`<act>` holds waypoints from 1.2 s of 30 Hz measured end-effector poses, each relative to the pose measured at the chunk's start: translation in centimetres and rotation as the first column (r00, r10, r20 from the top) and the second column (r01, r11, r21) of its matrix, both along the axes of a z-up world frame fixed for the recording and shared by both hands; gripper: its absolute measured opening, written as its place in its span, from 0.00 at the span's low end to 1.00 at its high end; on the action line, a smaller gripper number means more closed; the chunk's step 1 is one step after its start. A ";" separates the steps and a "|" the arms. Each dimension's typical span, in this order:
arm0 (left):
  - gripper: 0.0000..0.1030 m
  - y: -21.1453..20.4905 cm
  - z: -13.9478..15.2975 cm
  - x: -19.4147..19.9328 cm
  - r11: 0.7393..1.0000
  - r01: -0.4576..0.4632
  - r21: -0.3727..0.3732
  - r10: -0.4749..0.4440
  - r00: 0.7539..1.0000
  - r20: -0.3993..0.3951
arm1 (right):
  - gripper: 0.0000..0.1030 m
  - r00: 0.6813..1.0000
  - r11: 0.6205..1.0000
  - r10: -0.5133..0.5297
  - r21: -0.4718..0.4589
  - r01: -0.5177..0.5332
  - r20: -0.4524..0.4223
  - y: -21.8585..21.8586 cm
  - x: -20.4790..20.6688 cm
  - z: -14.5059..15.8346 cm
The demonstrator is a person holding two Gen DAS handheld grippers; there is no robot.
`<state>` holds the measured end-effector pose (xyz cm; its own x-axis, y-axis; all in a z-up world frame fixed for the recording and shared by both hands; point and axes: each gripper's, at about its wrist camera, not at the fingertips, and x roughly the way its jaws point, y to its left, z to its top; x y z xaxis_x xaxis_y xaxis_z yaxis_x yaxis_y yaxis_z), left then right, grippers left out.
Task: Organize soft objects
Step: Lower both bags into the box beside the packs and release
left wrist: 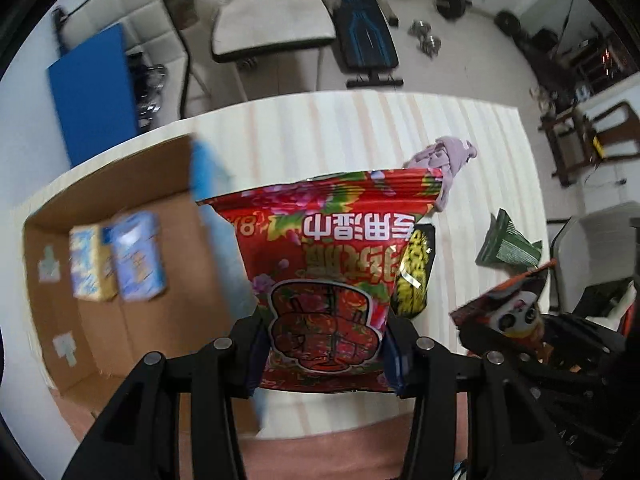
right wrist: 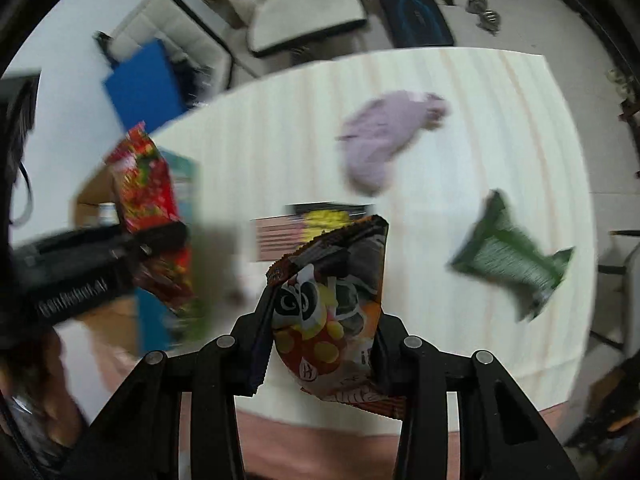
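Note:
My left gripper [left wrist: 325, 354] is shut on a red flowered pack of wet wipes [left wrist: 320, 248], held up above the striped table [left wrist: 320, 128]. The same red pack [right wrist: 146, 176] shows at the left of the right wrist view, in the other gripper. My right gripper [right wrist: 320, 354] is shut on a snack bag with a panda face [right wrist: 332, 300], also lifted off the table; that panda bag [left wrist: 508, 304] appears at the right edge of the left wrist view. On the table lie a lilac cloth [right wrist: 384, 136], a green packet [right wrist: 508, 256] and a black-and-yellow packet [left wrist: 414, 276].
An open cardboard box [left wrist: 120, 208] stands at the table's left end, with two blue cartons [left wrist: 116, 262] inside. A blue board [left wrist: 94, 92], white chairs [left wrist: 272, 28] and a black bench [left wrist: 364, 32] stand beyond the far edge. Weights lie on the floor.

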<state>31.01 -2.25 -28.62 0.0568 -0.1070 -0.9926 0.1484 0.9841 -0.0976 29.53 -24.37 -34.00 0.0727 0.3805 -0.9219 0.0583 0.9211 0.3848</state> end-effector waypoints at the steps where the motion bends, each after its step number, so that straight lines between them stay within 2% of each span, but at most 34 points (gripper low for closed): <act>1: 0.42 1.4 1.2 0.0 1.000 -0.014 -0.004 0.014 1.000 0.010 | 0.42 1.000 0.999 0.002 0.039 -0.002 0.012 1.4 -0.3 1.1; 5: 0.42 7.6 3.9 -2.4 0.996 -0.090 0.028 0.088 0.994 0.071 | 0.42 0.998 0.994 0.041 0.097 -0.046 0.050 7.8 -1.0 3.7; 9: 0.42 14.5 4.9 -2.6 0.982 -0.175 0.072 0.167 0.980 0.109 | 0.42 0.993 0.987 0.103 0.118 -0.109 0.061 14.2 -1.3 5.4; 14: 0.42 21.5 4.1 -2.2 0.959 -0.245 0.140 0.229 0.966 0.124 | 0.42 0.987 0.983 0.148 0.101 -0.153 0.054 21.3 -0.6 5.4; 17: 0.42 24.9 2.4 -1.0 0.945 -0.258 0.203 0.241 0.965 0.107 | 0.42 0.985 0.984 0.163 0.065 -0.166 0.054 24.7 0.7 4.5; 22: 0.42 28.3 -1.0 1.1 0.924 -0.264 0.276 0.253 0.965 0.075 | 0.42 0.986 0.987 0.158 -0.013 -0.158 0.055 29.6 3.8 2.7; 27: 0.43 31.0 -4.8 3.6 0.915 -0.246 0.319 0.252 0.967 0.023 | 0.42 0.988 0.986 0.148 -0.077 -0.145 0.033 31.7 6.7 -0.5; 31: 0.43 32.1 -7.2 5.6 0.924 -0.222 0.312 0.239 0.971 -0.018 | 0.42 0.988 0.981 0.151 -0.122 -0.148 0.014 32.6 8.5 -2.8; 36: 0.43 31.8 -8.6 7.6 0.933 -0.195 0.302 0.218 0.975 -0.044 | 0.42 0.990 0.978 0.143 -0.154 -0.141 0.003 33.0 10.0 -5.0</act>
<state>38.59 29.54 -37.25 -0.0304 0.1962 -0.9801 -0.0577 0.9786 0.1976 39.53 8.62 -38.96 0.0416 0.2420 -0.9694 -0.0819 0.9678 0.2381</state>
